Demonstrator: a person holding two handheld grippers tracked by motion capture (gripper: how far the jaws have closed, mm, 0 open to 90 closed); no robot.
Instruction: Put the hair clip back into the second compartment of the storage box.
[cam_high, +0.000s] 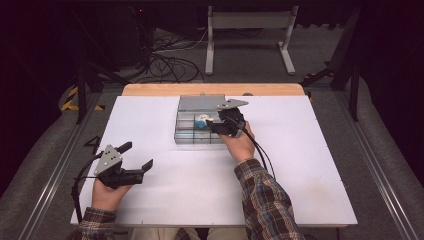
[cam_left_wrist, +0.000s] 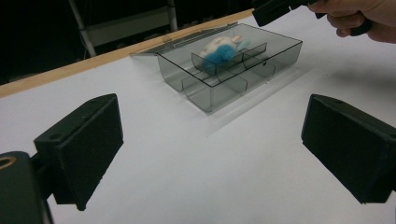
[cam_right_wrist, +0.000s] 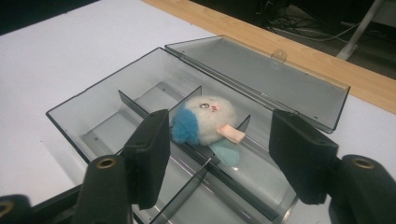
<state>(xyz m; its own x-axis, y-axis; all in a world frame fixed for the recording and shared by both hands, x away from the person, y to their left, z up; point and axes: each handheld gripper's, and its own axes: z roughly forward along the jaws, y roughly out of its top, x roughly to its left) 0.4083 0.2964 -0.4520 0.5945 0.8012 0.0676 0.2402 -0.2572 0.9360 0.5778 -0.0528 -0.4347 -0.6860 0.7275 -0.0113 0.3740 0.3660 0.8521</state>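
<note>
A clear grey plastic compartment box (cam_high: 186, 131) lies open at the middle back of the white table, its lid (cam_high: 201, 102) folded flat behind it. A small white and blue plush toy (cam_right_wrist: 205, 123) rests on the box's dividers (cam_left_wrist: 223, 50) (cam_high: 202, 121). My right gripper (cam_high: 216, 123) hovers over the box's right side, open, its jaws either side of the toy with gaps all round (cam_right_wrist: 219, 154). My left gripper (cam_high: 137, 155) is held open over bare table at the front left, nothing between its jaws (cam_left_wrist: 210, 154).
The white table top (cam_high: 300, 165) has a wooden strip (cam_high: 150, 89) along its far edge. Beyond it stand a white metal frame (cam_high: 248, 30) and loose cables (cam_high: 170, 62) on the floor. A rail (cam_high: 50, 175) runs along the table's left side.
</note>
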